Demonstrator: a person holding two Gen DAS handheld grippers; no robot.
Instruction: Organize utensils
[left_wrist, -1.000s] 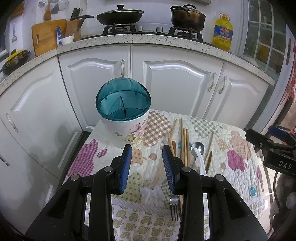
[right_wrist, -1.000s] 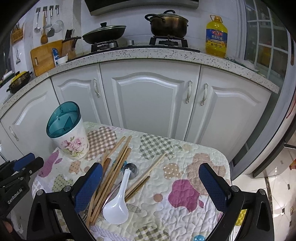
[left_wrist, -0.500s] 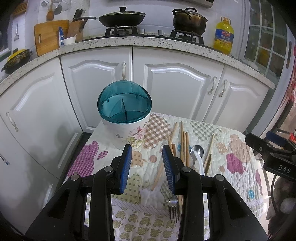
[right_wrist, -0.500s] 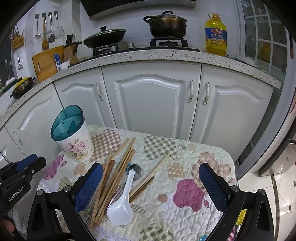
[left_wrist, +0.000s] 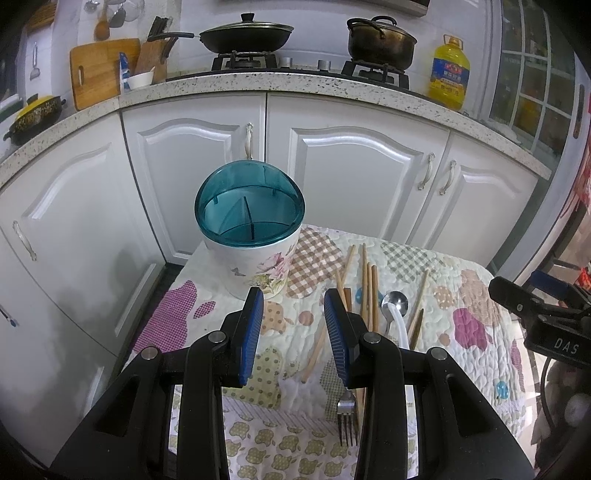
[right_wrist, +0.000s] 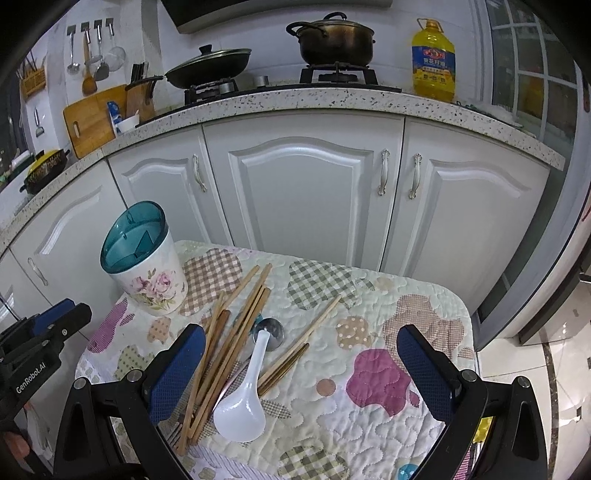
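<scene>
**Kitchen desk, utensils loose, both claws empty**

Kitchen with white cabinets (right_wrist: 303, 199) under a speckled counter; a small desk (right_wrist: 424, 306) with a patchwork quilted cover stands in front of them. On the stove behind: a lidded pan (left_wrist: 245, 37) and a dark pot (left_wrist: 380, 42), with a yellow oil bottle (right_wrist: 433, 61) to the right.

Utensil holder (left_wrist: 255, 254) (floral white body, teal divided insert, nothing visible inside) stands upright at the desk's far left corner. The utensils lie flat to its right: a loose bundle of wooden chopsticks (right_wrist: 236, 339), a white ceramic spoon (right_wrist: 243, 402) resting across them, a metal spoon (right_wrist: 271, 328) with its bowl just beyond the white one's handle, and a fork (left_wrist: 347, 417) at the near edge.

Left claw (left_wrist: 293, 332) hovers above the cover just in front of the holder, jaws narrowly apart, nothing between them. Right claw (right_wrist: 301, 373) hovers over the utensil pile, jaws spread wide, touching nothing.
</scene>
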